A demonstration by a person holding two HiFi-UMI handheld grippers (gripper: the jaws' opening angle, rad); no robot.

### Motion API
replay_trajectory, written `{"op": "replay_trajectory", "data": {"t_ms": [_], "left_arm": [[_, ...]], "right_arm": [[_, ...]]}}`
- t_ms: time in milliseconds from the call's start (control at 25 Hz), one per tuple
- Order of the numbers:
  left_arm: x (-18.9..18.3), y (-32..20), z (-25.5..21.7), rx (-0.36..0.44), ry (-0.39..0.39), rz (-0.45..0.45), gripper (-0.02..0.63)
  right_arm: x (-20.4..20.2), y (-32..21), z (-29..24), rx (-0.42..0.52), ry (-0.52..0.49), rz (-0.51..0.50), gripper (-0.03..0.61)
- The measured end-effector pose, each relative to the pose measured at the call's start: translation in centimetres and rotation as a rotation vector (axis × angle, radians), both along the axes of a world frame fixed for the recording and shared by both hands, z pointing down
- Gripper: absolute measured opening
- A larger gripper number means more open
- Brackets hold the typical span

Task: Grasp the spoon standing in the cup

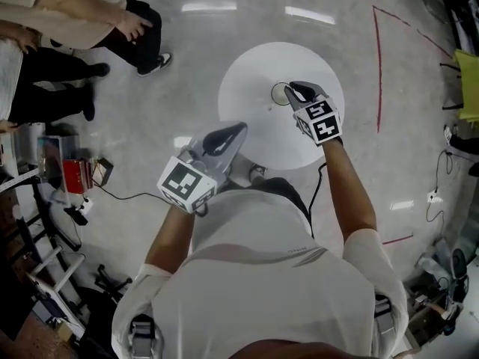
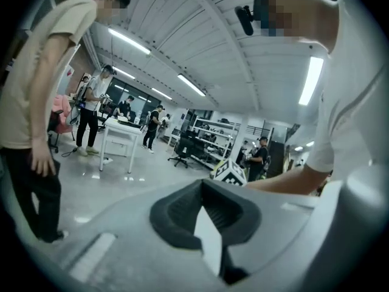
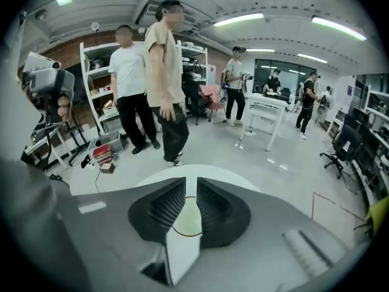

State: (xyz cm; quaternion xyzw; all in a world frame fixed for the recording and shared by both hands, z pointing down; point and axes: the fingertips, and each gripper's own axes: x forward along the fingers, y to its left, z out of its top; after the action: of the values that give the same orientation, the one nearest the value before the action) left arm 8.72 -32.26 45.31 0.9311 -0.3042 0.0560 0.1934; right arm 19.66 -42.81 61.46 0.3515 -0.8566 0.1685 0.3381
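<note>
On the round white table (image 1: 254, 73) stands a small pale cup (image 1: 280, 93). My right gripper (image 1: 299, 90) reaches it from the right, tips at its rim. In the right gripper view my right gripper (image 3: 185, 207) has its jaws a thin slit apart. Through the slit I see the cup (image 3: 185, 222) with its pale inside and brown rim. The spoon does not show clearly in any view. My left gripper (image 1: 227, 135) hangs off the table's left front edge; in its own view my left gripper (image 2: 205, 208) has its dark pads (image 2: 182, 210) pressed together, empty.
Two people stand left of the table (image 1: 82, 21), one in a beige shirt (image 3: 161, 59). A red box and cables (image 1: 76, 175) lie on the floor at the left. Red tape lines (image 1: 378, 66) mark the floor to the right. White desks (image 3: 267, 111) stand farther back.
</note>
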Motion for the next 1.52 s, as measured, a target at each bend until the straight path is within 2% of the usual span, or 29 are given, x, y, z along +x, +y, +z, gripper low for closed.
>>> {"op": "replay_trajectory", "data": {"t_ms": [360, 600, 760, 800, 880, 1160, 1520], "left_arm": [[-2.6, -2.3, 1.7, -0.035, -0.001, -0.042, 0.002], [-4.5, -3.3, 2.7, -0.06, -0.004, -0.074, 0.002], [-4.7, -3.6, 3.0, -0.069, 0.005, -0.085, 0.002], [-4.8, -3.6, 3.0, -0.071, 0.007, -0.086, 0.002], [-5.1, -3.8, 3.0, -0.073, 0.011, -0.088, 0.002], [-5.4, -4.2, 2.8, -0.066, 0.01, -0.079, 0.002], [-3.5, -3.2, 1.3, -0.034, 0.034, -0.021, 0.002]], "right_arm": [[-2.9, -3.4, 6.9, -0.155, 0.109, -0.119, 0.095], [-3.6, -4.3, 8.8, -0.208, 0.187, -0.247, 0.095], [-3.7, -4.0, 9.9, -0.263, 0.214, -0.285, 0.094], [-3.7, -4.1, 9.9, -0.265, 0.222, -0.281, 0.088], [-3.9, -4.5, 10.1, -0.262, 0.233, -0.263, 0.035], [-3.7, -4.1, 8.6, -0.239, 0.192, -0.201, 0.026], [0.1, -0.7, 4.4, -0.102, 0.075, 0.071, 0.012]]}}
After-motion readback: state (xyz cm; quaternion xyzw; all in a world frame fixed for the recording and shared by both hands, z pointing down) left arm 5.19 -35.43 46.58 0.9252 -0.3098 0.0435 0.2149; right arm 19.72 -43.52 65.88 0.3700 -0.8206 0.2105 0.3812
